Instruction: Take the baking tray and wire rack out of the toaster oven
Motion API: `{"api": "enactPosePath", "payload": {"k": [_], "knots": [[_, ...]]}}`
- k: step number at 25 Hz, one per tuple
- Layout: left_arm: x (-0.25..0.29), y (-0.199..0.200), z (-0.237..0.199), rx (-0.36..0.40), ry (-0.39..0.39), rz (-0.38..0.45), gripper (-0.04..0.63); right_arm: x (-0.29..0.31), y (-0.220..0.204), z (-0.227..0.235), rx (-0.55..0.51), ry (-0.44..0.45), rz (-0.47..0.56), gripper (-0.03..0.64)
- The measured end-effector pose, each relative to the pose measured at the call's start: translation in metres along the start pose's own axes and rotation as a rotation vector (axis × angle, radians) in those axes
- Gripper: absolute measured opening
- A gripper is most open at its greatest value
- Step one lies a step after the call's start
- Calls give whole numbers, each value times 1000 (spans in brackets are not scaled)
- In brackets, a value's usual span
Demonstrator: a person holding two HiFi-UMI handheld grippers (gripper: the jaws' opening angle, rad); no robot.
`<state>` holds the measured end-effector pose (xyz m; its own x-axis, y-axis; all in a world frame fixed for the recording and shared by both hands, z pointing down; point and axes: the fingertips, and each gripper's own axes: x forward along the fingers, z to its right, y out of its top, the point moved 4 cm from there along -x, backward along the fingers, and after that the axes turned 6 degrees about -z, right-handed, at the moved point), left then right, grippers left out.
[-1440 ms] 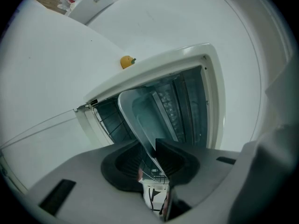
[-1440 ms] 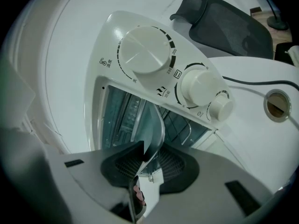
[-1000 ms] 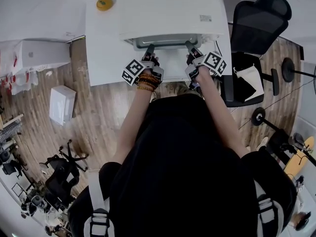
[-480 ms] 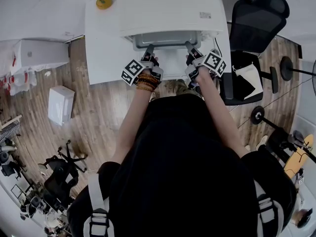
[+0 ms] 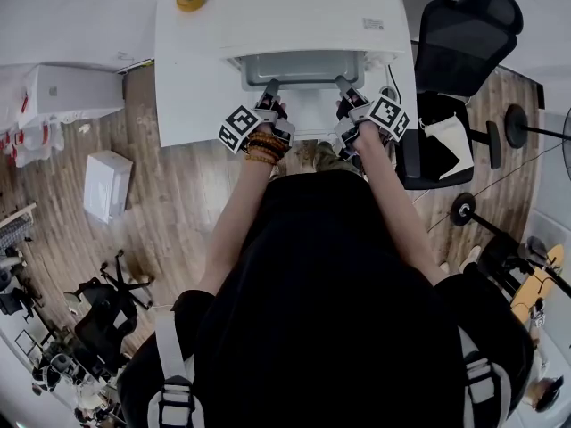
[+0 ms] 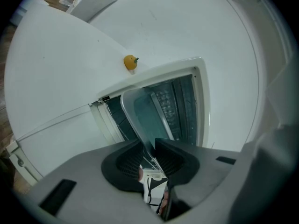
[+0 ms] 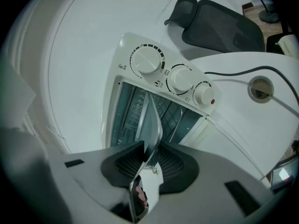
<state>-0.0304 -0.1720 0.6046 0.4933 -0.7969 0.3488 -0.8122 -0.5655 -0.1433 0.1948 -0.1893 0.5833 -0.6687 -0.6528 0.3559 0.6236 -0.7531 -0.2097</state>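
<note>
The white toaster oven (image 5: 303,16) stands on a white table with its door (image 5: 308,114) folded down. A grey baking tray (image 5: 303,68) sticks partly out of its mouth. My left gripper (image 5: 268,87) is shut on the tray's front rim at the left. My right gripper (image 5: 343,84) is shut on the rim at the right. The left gripper view has the tray (image 6: 147,113) edge-on between the left gripper's (image 6: 149,149) pads. In the right gripper view the tray (image 7: 152,120) is pinched by the right gripper (image 7: 150,155). Wire rack bars (image 7: 172,118) show inside the oven behind the tray.
A small yellow object (image 5: 189,0) lies on the table (image 5: 187,78) left of the oven. The oven's three knobs (image 7: 148,59) face front at the right. A black cable runs to a grommet (image 7: 260,88). A black office chair (image 5: 459,43) stands right of the table.
A wider strip of the tray shows in front of the oven's mouth in the head view. Both grippers keep their hold on its rim.
</note>
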Motion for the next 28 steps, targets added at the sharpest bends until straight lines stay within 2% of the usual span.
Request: {"api": "enactPosePath", "payload": {"k": [28], "knots": [[-37, -20, -7, -16, -25, -30, 95, -31, -37, -2, 15, 9, 39, 101]]}}
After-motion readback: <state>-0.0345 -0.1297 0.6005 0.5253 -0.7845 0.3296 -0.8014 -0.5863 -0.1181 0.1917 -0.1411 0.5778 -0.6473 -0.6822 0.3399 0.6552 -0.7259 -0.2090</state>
